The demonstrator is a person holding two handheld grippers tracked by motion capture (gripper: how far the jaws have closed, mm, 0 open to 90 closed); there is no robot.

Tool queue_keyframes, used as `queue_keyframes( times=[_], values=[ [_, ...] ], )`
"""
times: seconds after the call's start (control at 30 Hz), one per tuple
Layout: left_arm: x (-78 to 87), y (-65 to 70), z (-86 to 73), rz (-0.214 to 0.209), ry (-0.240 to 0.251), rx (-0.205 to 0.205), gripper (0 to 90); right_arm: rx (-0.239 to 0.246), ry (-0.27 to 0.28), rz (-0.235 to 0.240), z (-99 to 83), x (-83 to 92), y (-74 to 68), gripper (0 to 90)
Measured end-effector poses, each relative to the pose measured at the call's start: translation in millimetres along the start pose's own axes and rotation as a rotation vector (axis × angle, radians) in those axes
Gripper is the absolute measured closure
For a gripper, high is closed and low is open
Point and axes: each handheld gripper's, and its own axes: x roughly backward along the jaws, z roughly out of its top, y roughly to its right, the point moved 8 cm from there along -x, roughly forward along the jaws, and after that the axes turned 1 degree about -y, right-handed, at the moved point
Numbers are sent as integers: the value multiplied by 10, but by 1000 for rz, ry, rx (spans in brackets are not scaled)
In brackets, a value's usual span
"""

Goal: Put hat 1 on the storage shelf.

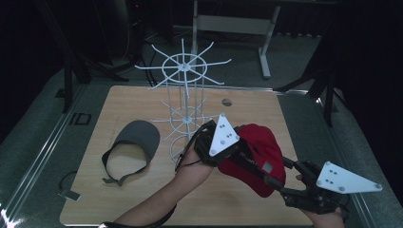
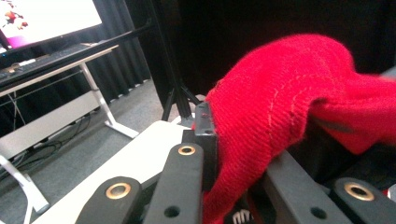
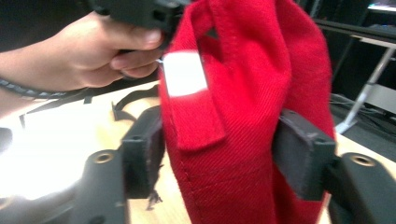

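1. Fingers of the right gripper point(image 3: 219, 158) sit on either side of the red cap point(image 3: 243, 116), pressed into its fabric, so they are clenched on it; one finger point(image 3: 142, 154) touches the cloth beside the strap with a white label.
2. Fingers of the left gripper point(image 2: 233, 154) also grasp the red cap point(image 2: 285, 102): the cloth is pinched against the upright finger point(image 2: 205, 135) and bulges out past it.
3. From the high view, the red cap point(image 1: 259, 156) hangs above the wooden surface point(image 1: 247, 107), held between the left gripper point(image 1: 216, 142) and the right gripper point(image 1: 290, 183), toward the right and near side.
4. Left hand point(image 1: 195, 164) reaches in from the bottom centre; it also shows in the right gripper view point(image 3: 84, 51), wrapped round the other gripper's handle.
5. White wire rack point(image 1: 185, 95) stands upright near the middle of the surface, just behind the left gripper.
6. Grey cap point(image 1: 135, 142) lies flat on the surface to the left of the rack, well apart from the red one, its strap open toward the near edge.
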Motion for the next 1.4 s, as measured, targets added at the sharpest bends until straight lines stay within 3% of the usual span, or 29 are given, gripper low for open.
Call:
queue_keyframes(
  times=[0.2,0.27,0.4,0.43,0.57,0.7,0.8,1.0,1.13,1.23,1.4],
  values=[
    [31,21,-24,-39,9,-18,863,20,29,45,54,27,-38,399],
    [39,18,-51,-58,11,-17,863,30,30,40,64,37,-31,422],
    [73,25,-117,-144,28,-36,862,66,6,12,78,23,50,485],
    [80,17,-138,-148,26,-38,861,72,0,6,78,11,79,496],
    [122,30,-199,-220,38,-39,861,73,-12,-21,89,-41,186,542],
    [175,129,-213,-315,57,-67,860,86,-13,2,122,-82,197,586],
    [188,203,-211,-340,47,-98,860,94,-7,44,160,-99,154,608],
    [175,260,-192,-345,36,-114,860,128,-20,114,177,-140,40,669],
    [163,251,-190,-343,31,-106,859,136,-43,140,149,-159,8,777],
    [152,243,-202,-346,33,-107,858,138,-49,144,147,-153,-1,871],
    [148,216,-223,-335,30,-102,856,130,-42,116,175,-150,-4,887]
  ],
)
